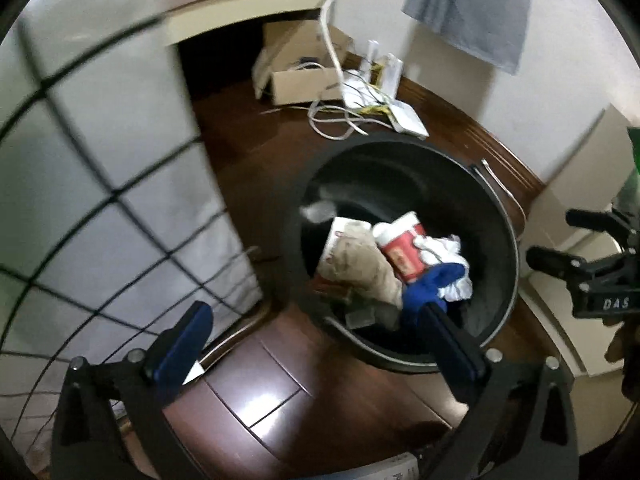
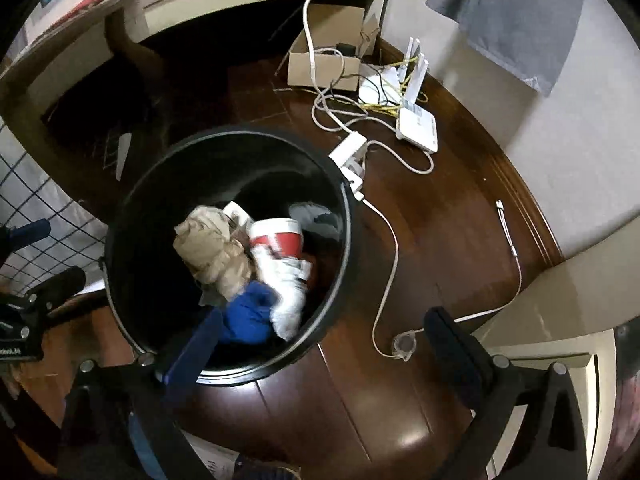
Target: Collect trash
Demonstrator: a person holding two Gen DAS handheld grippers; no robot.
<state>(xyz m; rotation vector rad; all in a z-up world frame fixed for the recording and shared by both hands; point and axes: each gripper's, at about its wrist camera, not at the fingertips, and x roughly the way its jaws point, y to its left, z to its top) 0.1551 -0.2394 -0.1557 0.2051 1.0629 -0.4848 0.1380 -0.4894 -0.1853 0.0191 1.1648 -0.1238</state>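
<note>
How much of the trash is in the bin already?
Quite a lot: a brown paper wad, a red cup, white tissue and something blue lie inside the bin. Both tongs, left and right, are open and hold nothing. A small clear scrap on the floor by the cable may be left.

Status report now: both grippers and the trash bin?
Left gripper, right gripper: jaws wide open, empty. Black bin holds cup, crumpled paper, blue scrap. White cable lies beside bin.
</note>
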